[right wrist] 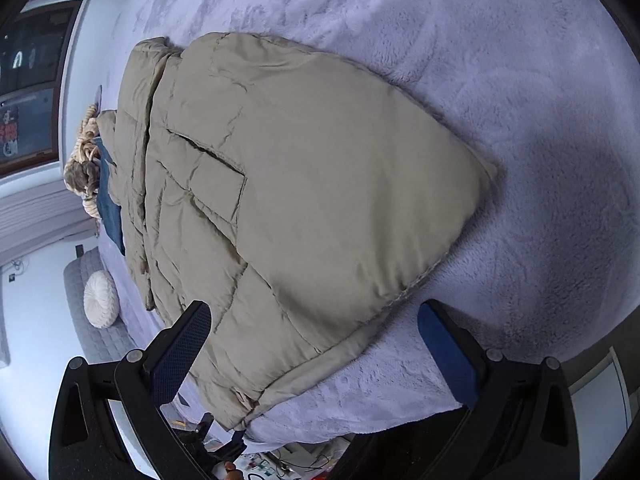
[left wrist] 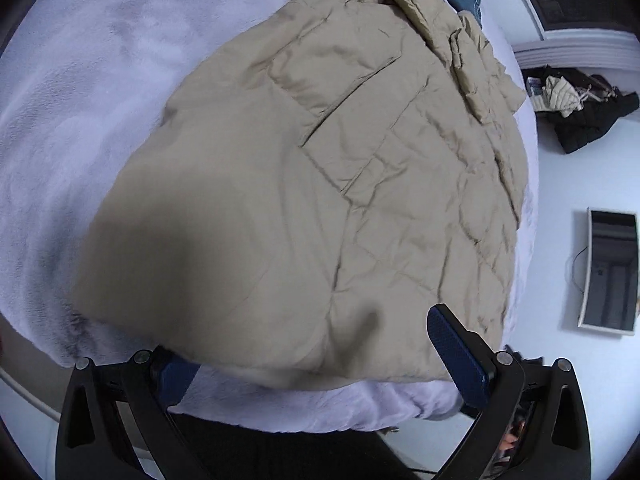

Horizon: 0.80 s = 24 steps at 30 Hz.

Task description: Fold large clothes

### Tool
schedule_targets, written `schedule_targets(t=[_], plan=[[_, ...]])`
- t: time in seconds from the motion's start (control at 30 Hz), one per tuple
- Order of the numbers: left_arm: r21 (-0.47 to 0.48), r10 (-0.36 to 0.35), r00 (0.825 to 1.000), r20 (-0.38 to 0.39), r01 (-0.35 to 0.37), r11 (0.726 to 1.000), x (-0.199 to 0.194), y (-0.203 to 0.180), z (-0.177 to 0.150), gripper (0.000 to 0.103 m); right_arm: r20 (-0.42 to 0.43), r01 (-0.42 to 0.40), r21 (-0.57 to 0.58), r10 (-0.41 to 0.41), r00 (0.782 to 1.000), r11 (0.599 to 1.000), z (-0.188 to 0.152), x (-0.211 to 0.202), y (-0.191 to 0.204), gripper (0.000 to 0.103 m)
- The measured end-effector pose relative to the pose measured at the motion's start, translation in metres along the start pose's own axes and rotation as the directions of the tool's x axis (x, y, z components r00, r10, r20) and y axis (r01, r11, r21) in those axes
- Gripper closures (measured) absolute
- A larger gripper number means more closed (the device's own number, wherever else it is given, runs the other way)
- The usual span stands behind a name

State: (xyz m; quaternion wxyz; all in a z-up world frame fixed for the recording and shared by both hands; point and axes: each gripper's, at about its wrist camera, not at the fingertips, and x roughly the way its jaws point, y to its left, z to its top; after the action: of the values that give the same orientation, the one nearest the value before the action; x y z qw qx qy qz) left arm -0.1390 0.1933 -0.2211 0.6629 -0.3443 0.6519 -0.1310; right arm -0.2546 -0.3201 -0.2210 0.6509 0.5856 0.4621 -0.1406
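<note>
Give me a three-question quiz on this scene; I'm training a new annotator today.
1. True or false: both tongs are open, gripping nothing.
2. What does the beige padded jacket lie on? A) wooden floor B) pale fleecy blanket C) metal tray
3. Name the colour of the garment beyond the jacket's far end.

Key: 1 true: left tongs, right tongs. 2 B, the blanket. 3 blue: garment.
</note>
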Motion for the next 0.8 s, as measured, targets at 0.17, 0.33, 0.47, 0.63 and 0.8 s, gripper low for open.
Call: schedule_targets(t=[0.17, 0.33, 0.47, 0.63, 0.8], plan=[[0.013, 0.002, 1.000, -0.004, -0.002, 1.000, 0.008, -0.007, 0.002, 0.002, 0.008, -0.096, 0.035, 0.095, 0.995, 0.995, 0.001, 0.006, 0.006, 0.000], [0.006, 0.003, 1.000, 0.003, -0.003, 1.000, 0.006, -0.002, 0.007, 0.070, 0.000, -0.177, 0.036, 0.177, 0.984, 0.984, 0.000, 0.010, 0.017, 0.004], [0.076, 0.015, 0.999, 0.048, -0.019, 0.997, -0.011, -0.010, 0.011, 0.087, -0.018, -0.169, 0.041, 0.170, 0.985, 0.985, 0.001, 0.008, 0.019, 0.053], [0.149, 0.041, 0.993, 0.115, -0.058, 0.987, -0.033, -0.031, 0.016, 0.087, 0.012, -0.081, -0.009, 0.081, 0.997, 0.997, 0.001, 0.000, 0.022, 0.095], [0.246, 0.022, 0.984, 0.175, -0.065, 0.967, -0.058, -0.064, 0.025, 0.087, 0.039, -0.027, -0.143, 0.032, 0.999, 0.989, 0.001, -0.012, 0.050, 0.096]])
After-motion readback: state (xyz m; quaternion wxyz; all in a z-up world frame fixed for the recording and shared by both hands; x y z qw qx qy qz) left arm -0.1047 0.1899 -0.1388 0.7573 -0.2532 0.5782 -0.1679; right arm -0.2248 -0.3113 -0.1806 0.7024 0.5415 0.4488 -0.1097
